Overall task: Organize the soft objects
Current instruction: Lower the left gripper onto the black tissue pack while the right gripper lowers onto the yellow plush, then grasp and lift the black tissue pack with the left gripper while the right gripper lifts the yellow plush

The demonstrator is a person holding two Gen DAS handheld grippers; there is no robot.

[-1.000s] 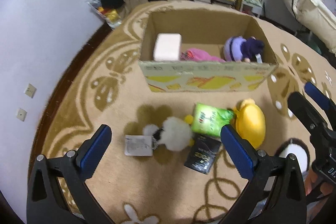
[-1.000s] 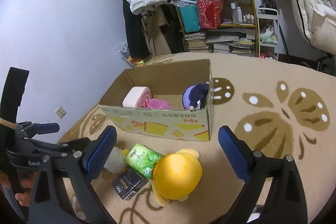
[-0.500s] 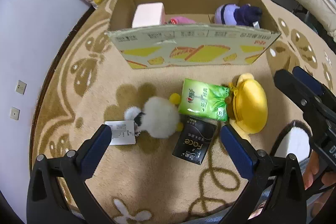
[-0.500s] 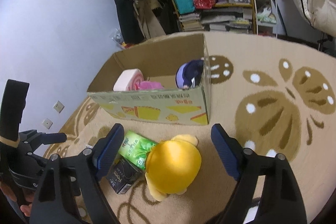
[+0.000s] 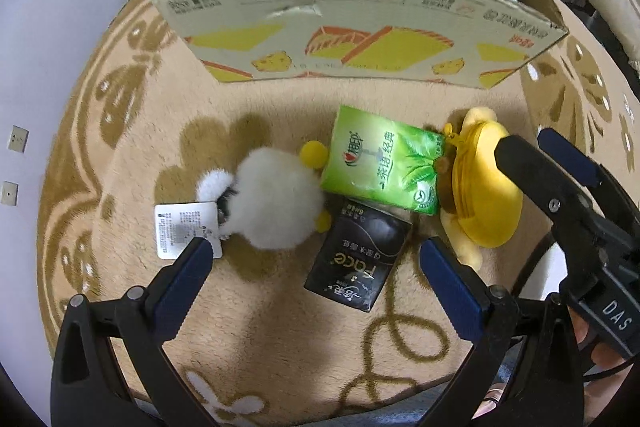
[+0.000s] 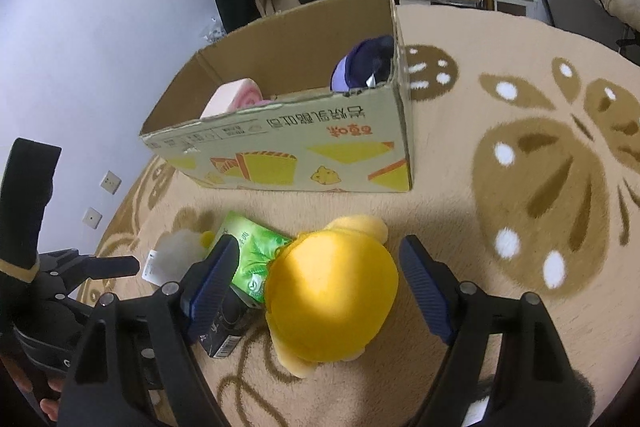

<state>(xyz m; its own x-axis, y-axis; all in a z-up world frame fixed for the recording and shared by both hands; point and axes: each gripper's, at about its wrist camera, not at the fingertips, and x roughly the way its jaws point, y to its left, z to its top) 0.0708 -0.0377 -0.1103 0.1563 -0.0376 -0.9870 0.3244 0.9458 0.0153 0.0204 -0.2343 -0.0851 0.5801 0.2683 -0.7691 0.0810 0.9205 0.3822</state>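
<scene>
The yellow plush toy [image 6: 332, 291] lies on the rug [image 6: 520, 307] before the cardboard box [image 6: 304, 163], between the right gripper's [image 6: 316, 279] spread, just-closing blue fingers, not touched. One finger [image 6: 214, 273] hides part of the green tissue pack [image 5: 380, 163] and black pack [image 5: 358, 259]. The left gripper [image 5: 312, 275] is spread wide over the white fluffy toy [image 5: 276, 199].

Your left gripper [image 5: 314, 265] points straight down, its two blue-padded fingers [image 5: 182, 281] spread wide apart with nothing between the pads. Your right gripper [image 6: 316, 281] slants downward, and its jaws have just been closing; they stand partly open, the pads not pressing on anything. From the left wrist view, the right gripper sits off to the right side, just beside the left one, with your right hand [image 5: 600, 347] wrapped around its handle. From the right wrist view, your left hand [image 6: 44, 399] grips the left gripper's handle at the lower left.
</scene>
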